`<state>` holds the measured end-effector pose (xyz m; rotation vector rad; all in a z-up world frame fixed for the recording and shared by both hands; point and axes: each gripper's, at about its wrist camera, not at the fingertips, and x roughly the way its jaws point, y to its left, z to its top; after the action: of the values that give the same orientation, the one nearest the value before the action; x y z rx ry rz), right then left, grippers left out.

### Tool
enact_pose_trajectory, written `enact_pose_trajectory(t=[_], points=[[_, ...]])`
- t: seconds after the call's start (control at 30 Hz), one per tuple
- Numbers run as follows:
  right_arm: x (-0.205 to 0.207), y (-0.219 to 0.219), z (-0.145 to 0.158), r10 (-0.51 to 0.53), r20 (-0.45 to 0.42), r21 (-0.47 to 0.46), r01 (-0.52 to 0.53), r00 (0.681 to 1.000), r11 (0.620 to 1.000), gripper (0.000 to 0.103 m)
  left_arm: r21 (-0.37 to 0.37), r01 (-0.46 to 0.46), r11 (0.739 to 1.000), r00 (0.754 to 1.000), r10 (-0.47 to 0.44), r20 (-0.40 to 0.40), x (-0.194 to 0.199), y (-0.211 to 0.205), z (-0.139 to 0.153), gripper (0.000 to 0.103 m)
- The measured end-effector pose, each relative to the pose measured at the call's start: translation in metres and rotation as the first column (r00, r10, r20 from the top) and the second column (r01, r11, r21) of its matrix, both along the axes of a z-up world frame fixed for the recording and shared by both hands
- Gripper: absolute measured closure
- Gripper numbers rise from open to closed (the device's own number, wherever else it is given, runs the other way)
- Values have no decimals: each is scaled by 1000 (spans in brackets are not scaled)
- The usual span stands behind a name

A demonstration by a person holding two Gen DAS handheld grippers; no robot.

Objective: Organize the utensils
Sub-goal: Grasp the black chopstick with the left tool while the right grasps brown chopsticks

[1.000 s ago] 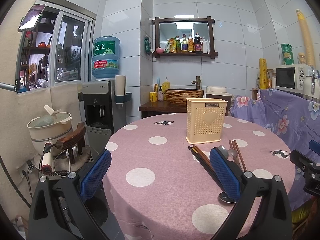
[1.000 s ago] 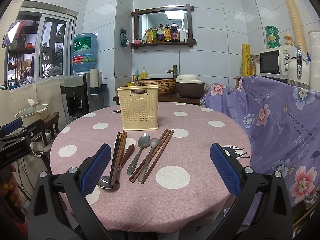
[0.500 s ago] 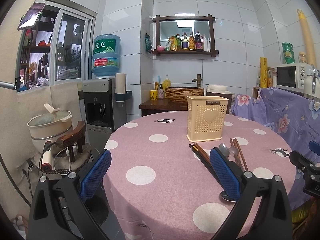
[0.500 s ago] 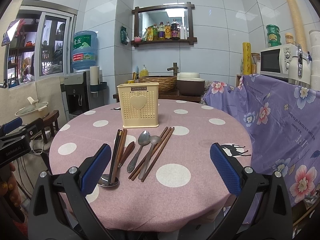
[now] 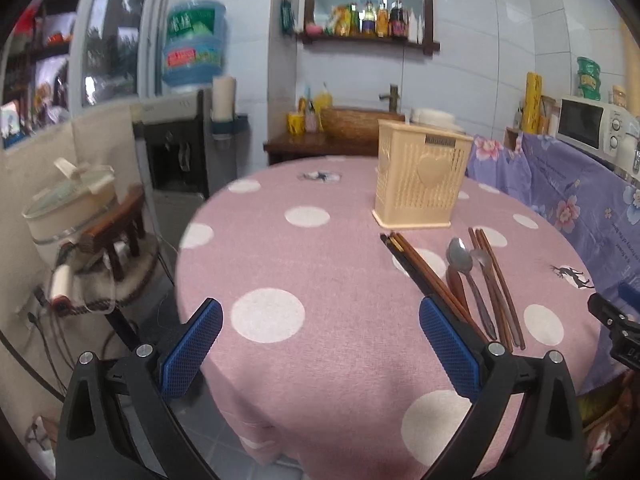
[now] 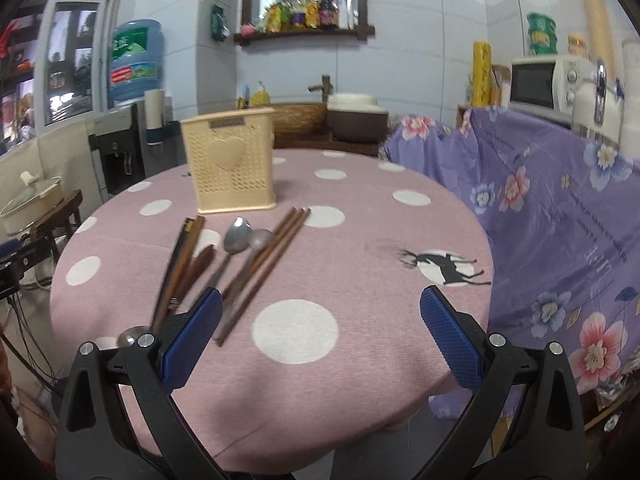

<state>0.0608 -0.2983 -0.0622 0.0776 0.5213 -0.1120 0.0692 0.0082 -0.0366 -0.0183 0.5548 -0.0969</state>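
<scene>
A cream perforated utensil holder (image 5: pixel 420 184) (image 6: pixel 230 166) with a heart on its front stands upright on the round pink dotted table (image 5: pixel 312 248) (image 6: pixel 360 240). In front of it lie dark chopsticks (image 5: pixel 420 268) (image 6: pixel 178 268), two metal spoons (image 5: pixel 464 268) (image 6: pixel 240 236), a wooden spoon (image 6: pixel 200 266) and brown chopsticks (image 5: pixel 498 276) (image 6: pixel 268 264). My left gripper (image 5: pixel 320 340) is open above the table's near left edge, its right finger beside the dark chopsticks. My right gripper (image 6: pixel 320 336) is open too, just right of the utensils, holding nothing.
A purple floral cloth (image 6: pixel 560 208) covers a counter at the right, with a microwave (image 6: pixel 552 84) on it. A water dispenser (image 5: pixel 180 152) and a pot (image 5: pixel 68 204) on a stool stand left of the table. A wooden sink stand (image 5: pixel 340 136) is behind.
Both grippers have moved forward and tipped down toward the table, so the utensils and holder look larger and nearer. Nothing was taken hold of; both stay open.
</scene>
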Motion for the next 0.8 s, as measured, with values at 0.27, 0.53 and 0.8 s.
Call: enact_pose_trajectory(t=[0.27, 0.53, 0.8], points=[[47, -5, -2, 25, -76, 15, -24, 997, 1000, 5, 13, 160, 987, 981, -157, -114, 50, -40, -1, 17], [73, 1, -8, 27, -121, 7, -27, 992, 1000, 5, 77, 243, 967, 943, -217, -251, 87, -83, -27, 30], [96, 13, -11, 62, -171, -5, -64, 983, 998, 5, 113, 221, 969, 929, -173, -327, 105, -75, -45, 35]])
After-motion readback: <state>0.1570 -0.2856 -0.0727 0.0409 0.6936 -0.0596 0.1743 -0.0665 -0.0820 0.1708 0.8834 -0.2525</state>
